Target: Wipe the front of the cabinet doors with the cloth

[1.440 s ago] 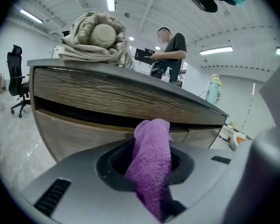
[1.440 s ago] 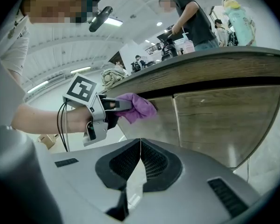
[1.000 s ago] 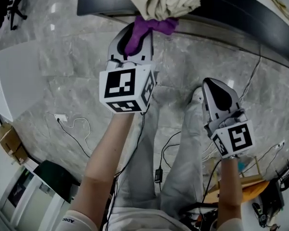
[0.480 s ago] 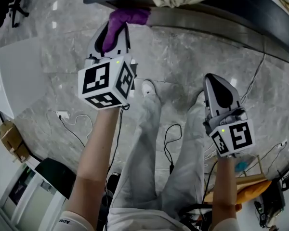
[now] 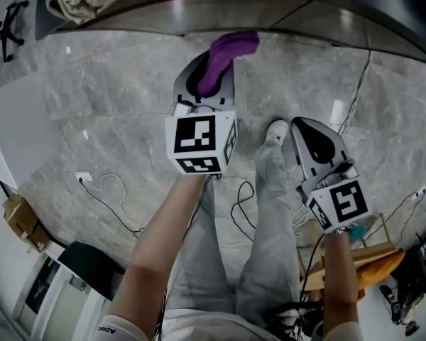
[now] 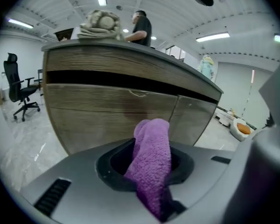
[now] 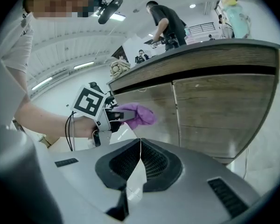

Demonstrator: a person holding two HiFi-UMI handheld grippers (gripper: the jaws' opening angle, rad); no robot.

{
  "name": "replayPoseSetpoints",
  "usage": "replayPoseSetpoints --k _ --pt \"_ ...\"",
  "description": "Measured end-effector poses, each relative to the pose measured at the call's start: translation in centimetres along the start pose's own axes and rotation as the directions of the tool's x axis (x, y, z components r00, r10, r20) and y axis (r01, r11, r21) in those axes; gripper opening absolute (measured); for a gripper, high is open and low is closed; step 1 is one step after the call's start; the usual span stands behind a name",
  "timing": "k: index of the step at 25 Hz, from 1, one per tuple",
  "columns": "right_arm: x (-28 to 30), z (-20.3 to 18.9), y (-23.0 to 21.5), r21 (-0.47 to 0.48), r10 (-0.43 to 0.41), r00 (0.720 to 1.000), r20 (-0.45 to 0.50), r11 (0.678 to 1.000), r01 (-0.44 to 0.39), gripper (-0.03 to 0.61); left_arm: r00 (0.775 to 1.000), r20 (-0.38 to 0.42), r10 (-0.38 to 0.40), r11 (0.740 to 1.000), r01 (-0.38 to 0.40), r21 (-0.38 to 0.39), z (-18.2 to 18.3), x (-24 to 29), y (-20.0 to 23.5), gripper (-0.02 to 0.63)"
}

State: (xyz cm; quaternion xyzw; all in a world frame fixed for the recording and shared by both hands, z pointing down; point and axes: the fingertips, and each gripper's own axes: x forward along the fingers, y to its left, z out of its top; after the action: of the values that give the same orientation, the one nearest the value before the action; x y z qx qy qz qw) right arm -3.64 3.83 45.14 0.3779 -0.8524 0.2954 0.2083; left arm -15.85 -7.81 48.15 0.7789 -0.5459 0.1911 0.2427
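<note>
Nearest the body, the right tongs [image 7: 139, 169] hang idle, pressed together on nothing and well clear of the work. Ahead, the left tongs [image 6: 149, 171] are clamped on the purple cloth [image 6: 154, 143], whose free end juts toward the wood-grain cabinet doors [image 6: 107, 115]; whether it touches cannot be told. To wipe well, I'd press that loose end flat on the panel and sweep in overlapping passes, keeping the hard tips off the wood. Farther up, a beige bundle [image 6: 100, 22] sits on the surface
</note>
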Motion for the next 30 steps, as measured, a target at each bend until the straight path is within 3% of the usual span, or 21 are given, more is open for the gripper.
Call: replayPoseSetpoints --k 2,5,11,14,18,26,30 --pt "-1.1 -1.0 -1.6 0.007 -0.018 1.000 -0.005 1.000 0.018 0.026 0.999 -0.002 -0.046 0.999 0.046 0.024 0.0 2.2 -3.1 0.091" --pt "-2.0 -2.0 -3.4 0.019 -0.036 0.999 -0.005 0.999 0.036 0.026 0.996 -0.002 -0.084 0.996 0.084 -0.001 0.4 5.2 -5.7 0.091" --pt "-1.5 -3.0 -5.0 0.068 -0.064 0.998 0.017 0.996 0.063 0.026 0.997 -0.014 -0.071 0.997 0.071 -0.019 0.4 9.1 -5.1 0.091" --pt "-0.1 -2.8 -4.1 0.067 -0.063 0.998 0.019 0.996 0.062 0.026 0.997 -0.032 -0.064 0.997 0.063 -0.041 0.5 9.8 -2.5 0.091" --pt "2.0 -1.8 -2.1 0.068 -0.058 0.998 0.022 0.996 0.056 0.026 0.999 -0.043 -0.032 0.999 0.031 -0.012 0.5 8.6 2.1 0.091" --pt "8.2 1.2 3.5 0.030 0.008 0.999 0.044 0.999 -0.009 0.026 0.994 -0.067 0.083 0.996 -0.081 0.026 -0.3 5.3 14.0 0.092" --pt "10.2 1.9 6.1 0.007 0.037 0.999 0.036 0.999 -0.038 0.026 0.986 -0.081 0.149 0.989 -0.148 0.011 -0.7 3.8 19.4 0.092"
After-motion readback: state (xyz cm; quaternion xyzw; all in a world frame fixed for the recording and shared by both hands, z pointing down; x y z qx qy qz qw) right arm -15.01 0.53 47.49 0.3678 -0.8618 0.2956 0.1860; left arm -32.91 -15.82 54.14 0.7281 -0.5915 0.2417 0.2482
